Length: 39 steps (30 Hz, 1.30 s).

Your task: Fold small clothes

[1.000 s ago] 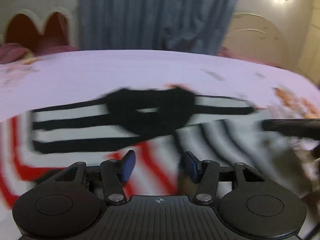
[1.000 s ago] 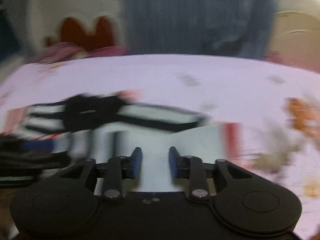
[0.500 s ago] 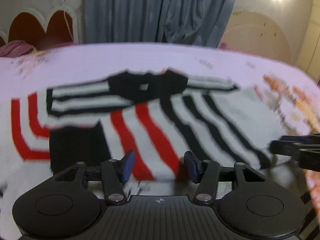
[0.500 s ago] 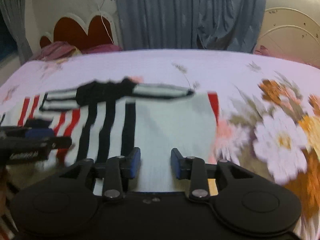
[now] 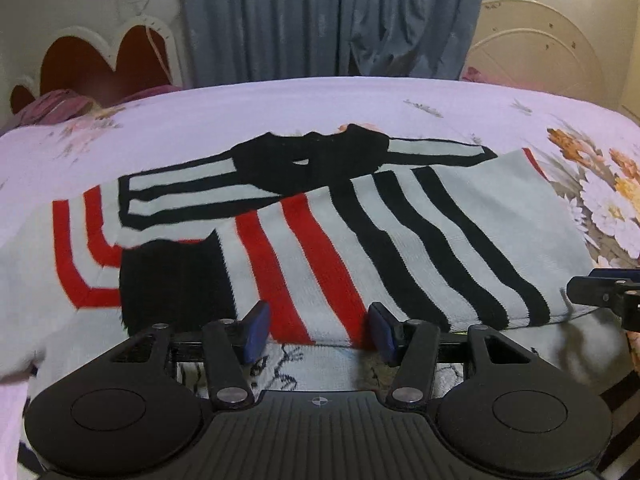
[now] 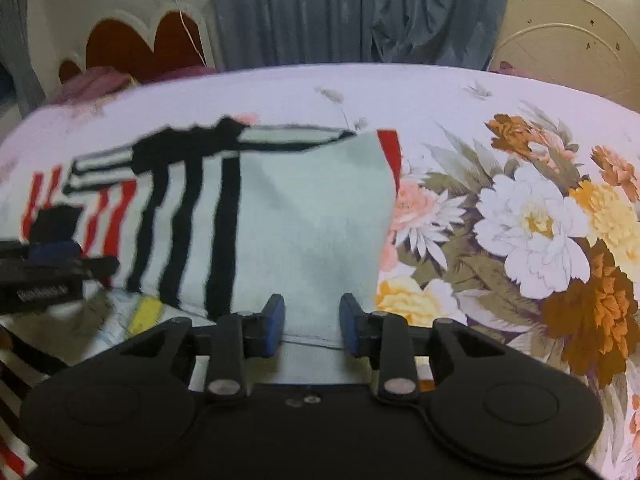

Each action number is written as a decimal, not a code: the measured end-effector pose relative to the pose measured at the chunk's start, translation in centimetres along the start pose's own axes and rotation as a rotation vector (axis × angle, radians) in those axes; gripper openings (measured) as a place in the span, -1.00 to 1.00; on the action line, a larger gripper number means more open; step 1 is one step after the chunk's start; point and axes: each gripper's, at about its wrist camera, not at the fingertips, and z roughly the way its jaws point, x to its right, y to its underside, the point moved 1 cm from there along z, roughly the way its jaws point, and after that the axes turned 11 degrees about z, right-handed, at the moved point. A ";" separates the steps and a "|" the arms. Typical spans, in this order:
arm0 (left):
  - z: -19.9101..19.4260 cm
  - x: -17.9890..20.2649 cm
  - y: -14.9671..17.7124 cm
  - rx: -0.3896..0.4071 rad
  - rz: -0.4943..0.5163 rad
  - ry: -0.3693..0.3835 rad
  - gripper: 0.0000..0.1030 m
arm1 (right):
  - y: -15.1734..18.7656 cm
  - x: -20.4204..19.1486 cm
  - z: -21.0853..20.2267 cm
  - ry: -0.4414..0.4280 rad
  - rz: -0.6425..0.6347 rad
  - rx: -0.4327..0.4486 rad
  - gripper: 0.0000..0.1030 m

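One striped sweater (image 5: 360, 240), two grippers

We're seeing a fuzzy knit sweater (image 5: 320, 240), soft and matt, on a smooth printed cotton-looking sheet (image 6: 520, 208). Left gripper (image 5: 318, 330) is matt black plastic with blue rubbery pads (image 5: 256, 330) and shiny metal pivot pins. At 12 o'clock, heavy matt cloth curtains (image 5: 320, 20).

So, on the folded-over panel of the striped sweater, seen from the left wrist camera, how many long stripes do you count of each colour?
On the top panel of the sweater:
Red stripes: 2
Black stripes: 3
Total: 5
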 end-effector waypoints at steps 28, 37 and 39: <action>-8.6 -39.2 22.3 0.190 -0.982 -0.251 0.46 | 0.0 -14.6 1.3 -0.046 0.028 0.041 -0.19; -6.4 -43.2 22.8 0.205 -1.016 -0.201 -0.91 | 0.0 -16.7 1.6 0.035 0.038 0.048 -0.23; -6.6 -42.6 21.3 0.205 -0.920 -0.234 -0.91 | 0.1 -16.7 1.6 0.043 0.041 0.050 -0.24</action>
